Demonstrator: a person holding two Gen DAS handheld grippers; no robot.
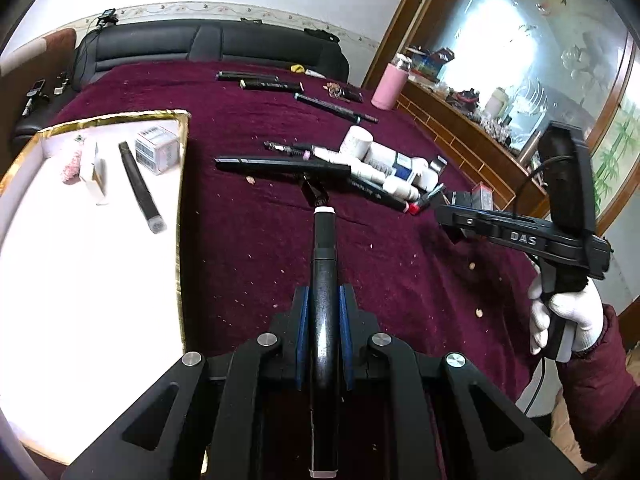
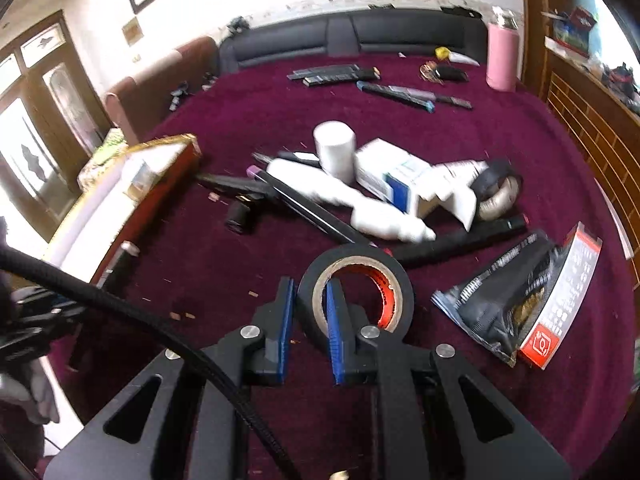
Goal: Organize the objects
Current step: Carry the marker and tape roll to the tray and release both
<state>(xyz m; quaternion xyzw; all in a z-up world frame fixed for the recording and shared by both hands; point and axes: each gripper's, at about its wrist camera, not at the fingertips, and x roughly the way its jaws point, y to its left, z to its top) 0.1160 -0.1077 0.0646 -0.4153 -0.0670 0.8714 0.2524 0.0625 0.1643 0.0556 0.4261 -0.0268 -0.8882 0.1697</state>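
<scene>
My left gripper (image 1: pixel 324 316) is shut on a black marker pen (image 1: pixel 324 264) with a white band, held lengthwise above the maroon cloth. A white gold-rimmed tray (image 1: pixel 182 184) lies to its left with a black pen (image 1: pixel 140 186), a small box (image 1: pixel 156 150) and other bits in it. My right gripper (image 2: pixel 308 312) straddles the wall of a black tape roll (image 2: pixel 356 292), one finger inside the ring and one outside; the jaws look closed on it. A pile of white bottles and boxes (image 2: pixel 384 184) lies just beyond. The right gripper body (image 1: pixel 520 232) shows in the left wrist view.
A black and red packet (image 2: pixel 524 304) lies right of the tape roll. A second tape roll (image 2: pixel 500 192) sits by the pile. Several black pens (image 1: pixel 260 80) and a pink bottle (image 1: pixel 388 86) lie at the far edge. A wooden cabinet (image 1: pixel 460 136) stands on the right.
</scene>
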